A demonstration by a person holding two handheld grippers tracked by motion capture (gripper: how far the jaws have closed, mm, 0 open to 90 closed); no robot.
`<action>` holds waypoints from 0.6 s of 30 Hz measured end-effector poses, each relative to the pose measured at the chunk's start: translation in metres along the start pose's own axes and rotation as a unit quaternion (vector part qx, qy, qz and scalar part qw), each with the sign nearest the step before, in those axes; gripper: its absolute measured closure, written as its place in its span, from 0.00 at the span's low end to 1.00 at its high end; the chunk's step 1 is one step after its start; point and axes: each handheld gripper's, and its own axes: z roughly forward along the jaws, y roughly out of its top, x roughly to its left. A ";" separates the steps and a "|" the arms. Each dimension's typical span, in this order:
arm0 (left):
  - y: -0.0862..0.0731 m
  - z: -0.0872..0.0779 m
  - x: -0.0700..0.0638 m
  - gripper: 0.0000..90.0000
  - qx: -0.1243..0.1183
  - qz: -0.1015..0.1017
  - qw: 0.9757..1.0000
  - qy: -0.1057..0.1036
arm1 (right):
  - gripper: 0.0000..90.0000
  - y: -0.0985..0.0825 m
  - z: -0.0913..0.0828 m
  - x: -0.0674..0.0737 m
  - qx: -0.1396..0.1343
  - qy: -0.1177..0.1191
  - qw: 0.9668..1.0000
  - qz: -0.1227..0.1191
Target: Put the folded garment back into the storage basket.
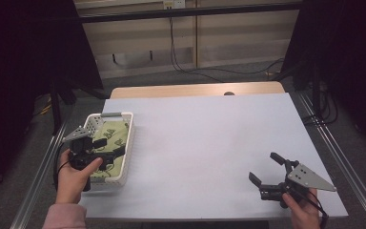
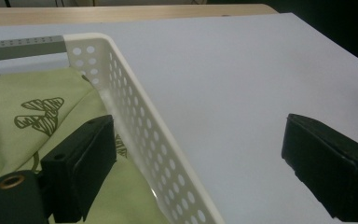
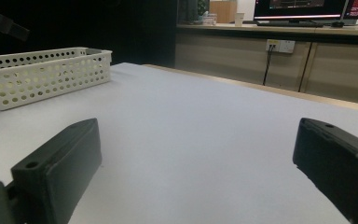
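High view first: at the left side of the table [image 1: 209, 129] stands a white basket [image 1: 127, 143] full of little holes. A green cloth [image 1: 116, 136] with dark butterfly drawings lies folded inside it. The person's left hand [image 1: 71, 179], in a pink sleeve [image 1: 66, 215], holds the left gripper [image 1: 108, 147] over the near end of the basket. Its jaws are spread apart and hold nothing.

Left gripper view, up close: the left gripper [image 2: 193, 161] straddles the long wall of the basket [image 2: 140, 126]. One jaw sits inside the basket, low over the green cloth [image 2: 23, 100]; I cannot tell if it touches. The other jaw is outside, above the bare table top [image 2: 242, 74]. The cloth is let go and rests in the basket.

Going right in the high view, the middle of the table is plain and pale. At the near right corner, the right hand [image 1: 302, 210] holds the right gripper [image 1: 265, 167], well apart from the basket. Its jaws are wide open too, with nothing in them.

Right gripper view: the right gripper [image 3: 193, 163] points across the table top [image 3: 191, 130], and the basket [image 3: 42, 74] stands far off at the left.
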 end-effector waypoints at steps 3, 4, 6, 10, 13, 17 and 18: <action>-0.002 -0.001 -0.002 0.10 -0.004 0.003 1.000 0.000 | 0.01 0.000 0.000 0.000 0.000 -0.001 1.000 0.001; -0.003 -0.002 -0.002 0.10 -0.008 0.002 1.000 -0.002 | 0.01 0.000 0.000 0.000 0.000 -0.001 1.000 0.000; -0.005 -0.002 -0.003 0.10 -0.008 -0.007 1.000 -0.006 | 0.01 0.000 0.000 0.000 0.001 -0.003 1.000 0.000; -0.008 -0.001 -0.003 0.10 -0.012 0.000 1.000 -0.007 | 0.01 0.000 0.000 0.000 0.001 0.000 1.000 -0.002; -0.012 0.000 -0.003 0.09 -0.019 -0.002 1.000 -0.008 | 0.01 0.000 0.000 0.000 0.000 0.000 1.000 0.000; -0.016 0.001 -0.005 0.09 -0.024 0.002 1.000 -0.012 | 0.01 0.000 0.000 0.000 0.000 0.000 1.000 0.001; -0.017 0.001 -0.006 0.09 -0.020 0.000 1.000 -0.016 | 0.01 0.000 0.000 0.000 0.000 -0.001 1.000 0.001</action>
